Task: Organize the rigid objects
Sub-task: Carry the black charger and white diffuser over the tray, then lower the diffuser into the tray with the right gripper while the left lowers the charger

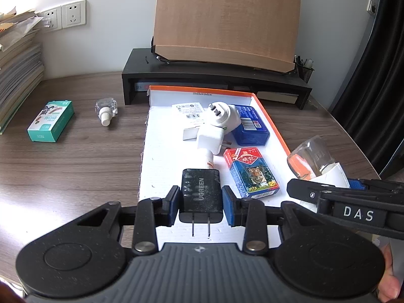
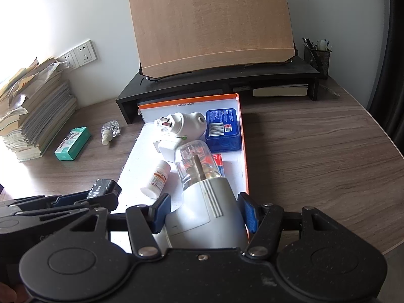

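My left gripper (image 1: 200, 200) is shut on a black UGREEN charger (image 1: 201, 194), held over the near end of the white box lid with an orange rim (image 1: 271, 123). My right gripper (image 2: 204, 210) is shut on a white plug-in device with a clear bottle (image 2: 202, 189), over the lid's near right part; it also shows in the left wrist view (image 1: 314, 161). In the lid lie a white adapter (image 1: 222, 118), a blue tin (image 1: 250, 126), a tiger card pack (image 1: 252, 171) and a small pill bottle (image 2: 156, 179).
On the wooden desk left of the lid lie a green box (image 1: 50, 121) and a small clear bottle (image 1: 106, 109). A black monitor riser (image 1: 214, 80) with a wooden board stands behind. A stack of books (image 1: 17, 70) is at far left, a pen holder (image 2: 317, 56) at the back right.
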`<action>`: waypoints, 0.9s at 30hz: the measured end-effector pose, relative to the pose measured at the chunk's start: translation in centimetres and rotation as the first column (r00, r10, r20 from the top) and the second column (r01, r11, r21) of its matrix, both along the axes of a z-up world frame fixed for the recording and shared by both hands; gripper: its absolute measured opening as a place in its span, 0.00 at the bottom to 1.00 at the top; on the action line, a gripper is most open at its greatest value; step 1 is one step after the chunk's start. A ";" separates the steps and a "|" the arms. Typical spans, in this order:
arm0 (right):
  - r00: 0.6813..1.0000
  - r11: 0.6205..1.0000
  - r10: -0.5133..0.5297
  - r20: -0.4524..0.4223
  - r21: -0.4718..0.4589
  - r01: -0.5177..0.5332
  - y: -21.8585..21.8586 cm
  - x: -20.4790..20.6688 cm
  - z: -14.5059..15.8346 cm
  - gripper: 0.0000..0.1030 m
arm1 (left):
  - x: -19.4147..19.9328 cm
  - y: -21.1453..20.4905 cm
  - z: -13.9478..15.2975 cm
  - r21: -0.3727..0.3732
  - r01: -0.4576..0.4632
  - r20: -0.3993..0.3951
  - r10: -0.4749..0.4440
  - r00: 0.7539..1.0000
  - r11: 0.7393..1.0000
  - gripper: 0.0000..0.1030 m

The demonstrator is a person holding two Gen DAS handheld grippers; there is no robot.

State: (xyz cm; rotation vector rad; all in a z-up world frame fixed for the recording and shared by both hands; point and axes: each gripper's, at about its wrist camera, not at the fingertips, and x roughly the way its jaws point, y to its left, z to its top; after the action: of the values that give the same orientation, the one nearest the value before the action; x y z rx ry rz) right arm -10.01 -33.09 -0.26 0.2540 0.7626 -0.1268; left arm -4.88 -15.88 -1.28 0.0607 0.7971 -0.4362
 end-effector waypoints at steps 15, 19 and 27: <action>1.000 1.000 -0.004 0.001 -0.012 0.004 -0.1 1.0 0.0 0.69 | 0.6 -0.4 -0.2 0.001 0.013 -0.001 -0.013 1.000 1.000 0.35; 1.000 1.000 -0.006 -0.002 -0.015 0.006 -0.3 1.4 -0.1 0.69 | 0.8 -0.6 -0.4 0.002 0.020 -0.003 -0.020 1.000 1.000 0.35; 1.000 1.000 -0.006 -0.010 -0.016 0.006 -0.4 1.8 -0.4 0.69 | 1.2 -0.8 -0.5 0.001 0.030 -0.009 -0.030 1.000 1.000 0.35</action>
State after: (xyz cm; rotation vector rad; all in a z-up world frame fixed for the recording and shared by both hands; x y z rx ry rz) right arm -8.18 -33.47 -0.63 0.2408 0.7704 -0.1401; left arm -3.64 -16.70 -1.82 0.0715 0.8060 -0.4644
